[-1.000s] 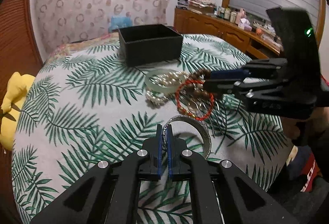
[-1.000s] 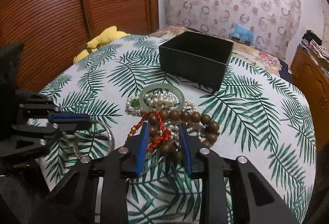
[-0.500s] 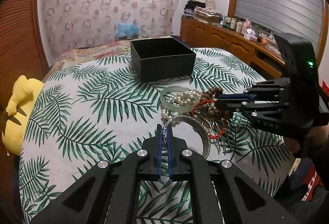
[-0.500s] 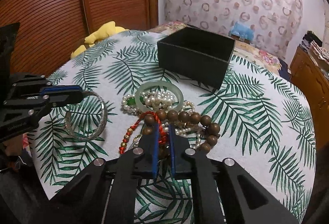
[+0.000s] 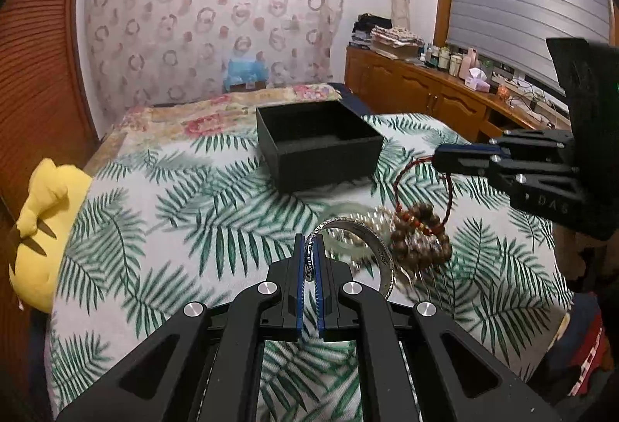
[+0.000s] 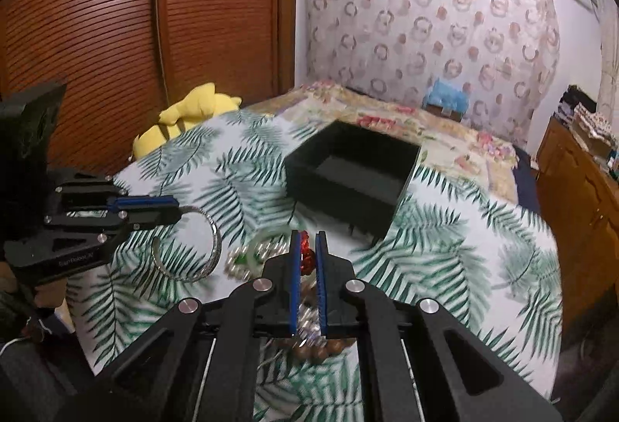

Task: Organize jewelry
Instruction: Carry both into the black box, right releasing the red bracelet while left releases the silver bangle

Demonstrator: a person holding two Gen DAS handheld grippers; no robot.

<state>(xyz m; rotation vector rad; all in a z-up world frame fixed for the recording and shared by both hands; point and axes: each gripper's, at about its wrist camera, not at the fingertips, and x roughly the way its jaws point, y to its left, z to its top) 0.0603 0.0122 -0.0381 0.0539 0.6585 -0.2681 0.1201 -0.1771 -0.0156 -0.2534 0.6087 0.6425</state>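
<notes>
— Left gripper (image 5: 308, 259)?
— Clamped on the silver bangle (image 5: 381, 259), rim between the pads.
— Right gripper (image 6: 307, 259)?
— Just closed, pinching the red cord (image 5: 421, 186) (wooden beads (image 5: 419, 236) dangling below); black box (image 5: 321, 139) beyond both.

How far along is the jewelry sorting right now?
Nothing is stored yet: the black box looks empty. In hand: the left gripper pinches the silver bangle, the right gripper lifts the red cord bracelet with brown beads. Pearls remain on the bedspread.
</notes>
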